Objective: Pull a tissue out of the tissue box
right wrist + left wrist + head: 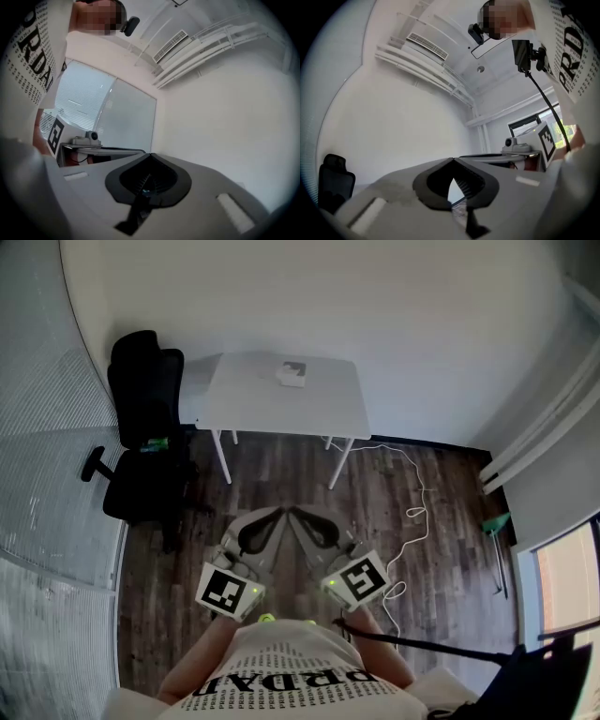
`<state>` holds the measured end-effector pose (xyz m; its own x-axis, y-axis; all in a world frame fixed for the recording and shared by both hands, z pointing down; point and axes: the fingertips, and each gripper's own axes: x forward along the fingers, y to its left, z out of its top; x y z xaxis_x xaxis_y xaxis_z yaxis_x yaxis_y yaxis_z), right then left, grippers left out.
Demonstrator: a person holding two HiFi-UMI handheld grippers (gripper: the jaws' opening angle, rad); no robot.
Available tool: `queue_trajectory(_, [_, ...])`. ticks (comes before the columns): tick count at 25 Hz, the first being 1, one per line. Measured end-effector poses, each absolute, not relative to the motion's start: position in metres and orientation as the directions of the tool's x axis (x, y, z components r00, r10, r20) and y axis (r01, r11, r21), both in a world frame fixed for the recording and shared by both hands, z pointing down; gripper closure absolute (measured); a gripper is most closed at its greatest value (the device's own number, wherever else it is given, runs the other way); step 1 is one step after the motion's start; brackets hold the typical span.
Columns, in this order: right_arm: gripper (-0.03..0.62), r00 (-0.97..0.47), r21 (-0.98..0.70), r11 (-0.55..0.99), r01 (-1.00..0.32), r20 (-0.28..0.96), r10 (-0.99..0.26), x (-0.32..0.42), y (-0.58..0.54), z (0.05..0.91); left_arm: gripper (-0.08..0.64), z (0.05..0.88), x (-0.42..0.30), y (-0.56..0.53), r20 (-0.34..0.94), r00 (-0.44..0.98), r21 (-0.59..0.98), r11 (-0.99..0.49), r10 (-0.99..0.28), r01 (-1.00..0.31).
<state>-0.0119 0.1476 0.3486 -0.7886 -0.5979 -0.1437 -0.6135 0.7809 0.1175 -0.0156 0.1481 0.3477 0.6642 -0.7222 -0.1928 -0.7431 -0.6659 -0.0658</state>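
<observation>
Resting on a smooth white rectangular desk (314,407), the small tissue box (292,374) is seen well apart from the left tongs (277,514) and right tongs (298,515), both grey pairs pressed together, empty.

Black office chair (141,427) beside white table (319,409); white cable (411,513) on floor (281,493).

White lettered shirt (281,681), grey fingers (384,192), marker cubes (228,591)
</observation>
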Motion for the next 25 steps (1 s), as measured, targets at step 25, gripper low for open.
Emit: queue_trajectory(25, [0.583,-0.776,0.099,0.771,-0.629,-0.133,-0.617,-0.05,0.164,0.36,0.568,0.359,-0.053,0.166,-0.172,0.689,-0.058,-0.691,-0.704,-0.72])
